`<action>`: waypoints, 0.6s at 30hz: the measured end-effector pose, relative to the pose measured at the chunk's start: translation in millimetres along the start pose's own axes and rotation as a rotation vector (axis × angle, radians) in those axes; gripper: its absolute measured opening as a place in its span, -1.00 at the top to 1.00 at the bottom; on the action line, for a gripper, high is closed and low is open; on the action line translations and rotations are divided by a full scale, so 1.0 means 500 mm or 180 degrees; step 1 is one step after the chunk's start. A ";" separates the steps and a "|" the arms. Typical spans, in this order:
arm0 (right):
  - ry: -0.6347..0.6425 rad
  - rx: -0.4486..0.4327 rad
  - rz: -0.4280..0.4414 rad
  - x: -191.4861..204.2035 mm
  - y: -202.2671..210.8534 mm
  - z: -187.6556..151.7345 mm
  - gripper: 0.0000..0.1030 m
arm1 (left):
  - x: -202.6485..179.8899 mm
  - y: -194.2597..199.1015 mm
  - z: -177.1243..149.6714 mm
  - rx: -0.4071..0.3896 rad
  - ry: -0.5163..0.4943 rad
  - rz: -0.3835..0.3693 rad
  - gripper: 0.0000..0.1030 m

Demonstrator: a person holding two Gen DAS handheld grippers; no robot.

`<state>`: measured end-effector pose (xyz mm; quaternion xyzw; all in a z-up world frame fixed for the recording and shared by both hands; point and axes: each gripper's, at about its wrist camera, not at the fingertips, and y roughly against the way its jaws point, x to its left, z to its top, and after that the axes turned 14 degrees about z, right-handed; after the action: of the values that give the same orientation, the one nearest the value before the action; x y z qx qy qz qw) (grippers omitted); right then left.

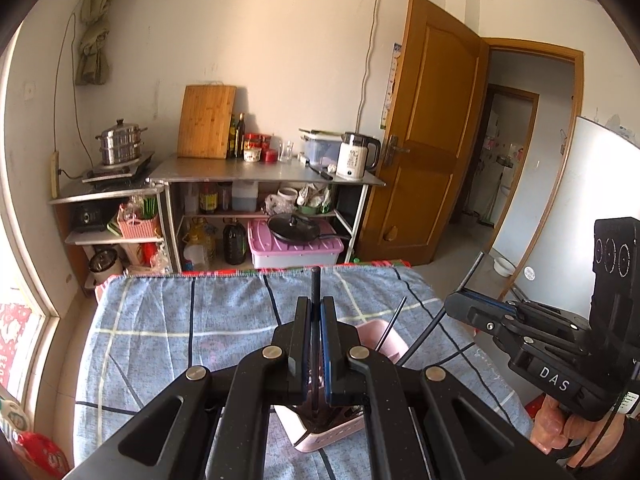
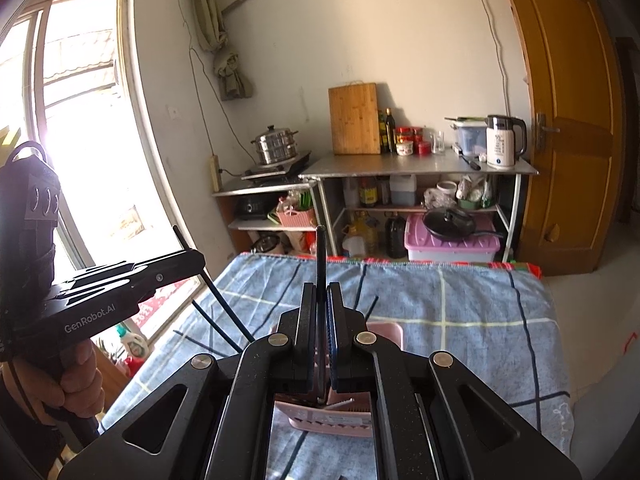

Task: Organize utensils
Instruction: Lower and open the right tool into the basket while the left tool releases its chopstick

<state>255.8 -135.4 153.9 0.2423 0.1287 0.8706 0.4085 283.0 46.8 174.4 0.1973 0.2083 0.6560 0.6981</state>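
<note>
We hold one gripper in each hand over a table with a blue checked cloth (image 1: 192, 320).

Our left gripper (image 1: 316, 312) has its two fingers (image 1: 302, 332) pressed almost together. Between them sits a thin black chopstick (image 1: 315, 284). The stick pokes out past the fingertips and also runs down behind them. Right under the fingers, on the cloth, is a pink holder (image 1: 380, 334) for utensils. From the left view we see its far rim just to the right of the fingers and its near wall below them. Another black stick (image 1: 390, 326) leans out of the holder, just to the right of the fingers.

Our right gripper (image 2: 322, 312) looks the same. Its fingers (image 2: 308, 320) are squeezed nearly shut on another black chopstick (image 2: 321, 256). That stick stands up past the fingertips. The pink holder (image 2: 386, 330) lies below and just behind these fingers too, and we can see its slotted side lower down between the gripper's arms. More black sticks (image 2: 224, 304) stick up to the left of the fingers, near the left gripper (image 2: 188, 256) that shows at the side. One more stick (image 2: 366, 308) leans just to the right of the fingers.

In the left view the right gripper (image 1: 456, 300) shows at the right edge, with its own thin stick (image 1: 472, 272) poking out. A hand (image 1: 560, 428) holds its handle. In the right view a hand (image 2: 72, 376) holds the left gripper's handle.

Far past the fingers, against the wall, stand metal shelves (image 1: 260, 176) with a cutting board (image 1: 206, 122), a kettle (image 1: 356, 156) and a steel pot (image 1: 120, 146). A brown door (image 1: 432, 120) is to the right.
</note>
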 end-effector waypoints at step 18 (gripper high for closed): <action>-0.0177 0.0391 0.0032 -0.035 -0.042 -0.066 0.88 | 0.039 -0.063 -0.071 0.0304 0.0111 0.0045 0.89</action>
<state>261.8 -136.6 111.4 0.2917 0.1693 0.8560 0.3919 291.0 64.4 126.9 0.2204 0.2501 0.6536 0.6795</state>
